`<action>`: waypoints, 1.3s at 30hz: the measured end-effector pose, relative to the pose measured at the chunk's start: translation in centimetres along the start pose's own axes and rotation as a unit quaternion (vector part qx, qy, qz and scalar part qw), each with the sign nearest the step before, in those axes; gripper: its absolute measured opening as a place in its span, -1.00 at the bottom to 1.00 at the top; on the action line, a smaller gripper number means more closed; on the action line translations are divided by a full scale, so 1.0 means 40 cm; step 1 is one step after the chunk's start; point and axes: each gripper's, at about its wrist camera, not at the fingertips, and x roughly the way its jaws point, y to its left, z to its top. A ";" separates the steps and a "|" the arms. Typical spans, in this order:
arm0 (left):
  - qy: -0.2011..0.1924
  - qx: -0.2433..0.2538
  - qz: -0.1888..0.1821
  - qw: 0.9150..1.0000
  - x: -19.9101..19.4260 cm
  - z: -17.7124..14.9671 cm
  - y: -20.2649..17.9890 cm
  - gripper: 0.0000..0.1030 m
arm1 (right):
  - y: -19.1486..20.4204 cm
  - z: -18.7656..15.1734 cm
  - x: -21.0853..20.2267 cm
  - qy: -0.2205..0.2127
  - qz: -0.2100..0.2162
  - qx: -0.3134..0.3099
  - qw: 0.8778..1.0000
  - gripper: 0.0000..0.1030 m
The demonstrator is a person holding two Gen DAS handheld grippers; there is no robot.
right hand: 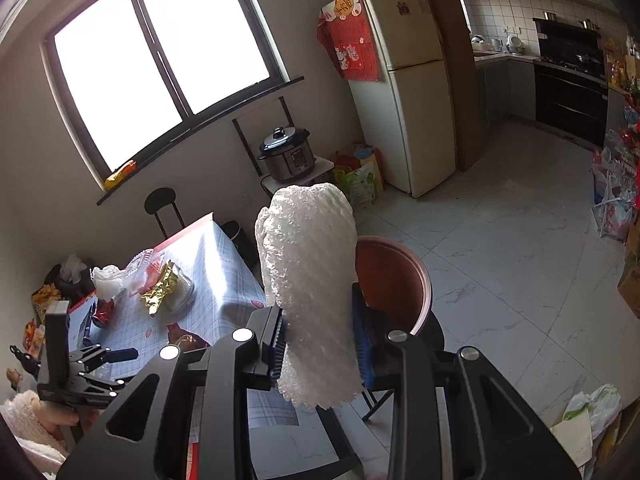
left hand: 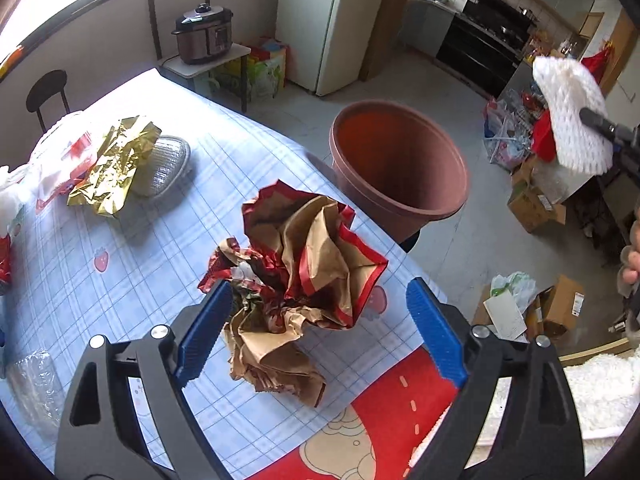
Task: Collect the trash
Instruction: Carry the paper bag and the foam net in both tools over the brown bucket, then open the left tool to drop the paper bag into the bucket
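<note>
A crumpled brown and red paper wad (left hand: 304, 272) lies on the blue checked tablecloth (left hand: 120, 272) near the table's edge. My left gripper (left hand: 320, 332) hovers over it, open wide; the left pad (left hand: 204, 328) is at the wad's edge and the right pad (left hand: 436, 332) stands clear of it. My right gripper (right hand: 320, 340) is shut on a white foam net sleeve (right hand: 308, 288), held above the floor beside the table; the sleeve (left hand: 572, 116) also shows in the left wrist view. A brown plastic basin (left hand: 400, 168) (right hand: 396, 276) stands empty on a stool beside the table.
Further back on the table lie a gold foil wrapper (left hand: 112, 168), a foil tray (left hand: 168, 164) and plastic bags (left hand: 60, 152). A pressure cooker (right hand: 286, 152) sits on a side stand, a chair (right hand: 160, 204) by the wall. Cardboard boxes (left hand: 556, 308) and bags litter the floor.
</note>
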 end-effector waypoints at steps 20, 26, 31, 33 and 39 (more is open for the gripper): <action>0.017 -0.043 0.056 0.997 0.110 0.065 0.094 0.33 | -0.024 -0.012 -0.041 -0.013 -0.009 0.013 1.000 -0.44; -0.034 -0.067 0.026 0.997 0.012 0.151 0.094 0.33 | -0.022 0.015 -0.053 -0.026 -0.009 0.009 1.000 -0.44; -0.072 -0.047 -0.017 0.996 -0.001 0.269 -0.008 0.35 | -0.032 0.040 -0.062 -0.036 -0.016 0.007 0.999 -0.44; -0.078 -0.039 -0.035 0.996 0.020 0.319 -0.062 0.35 | -0.036 0.043 -0.069 -0.039 -0.022 0.004 0.999 -0.44; -0.092 -0.015 -0.086 0.992 0.106 0.462 -0.209 0.36 | -0.072 0.043 -0.104 -0.045 -0.051 0.009 0.998 -0.44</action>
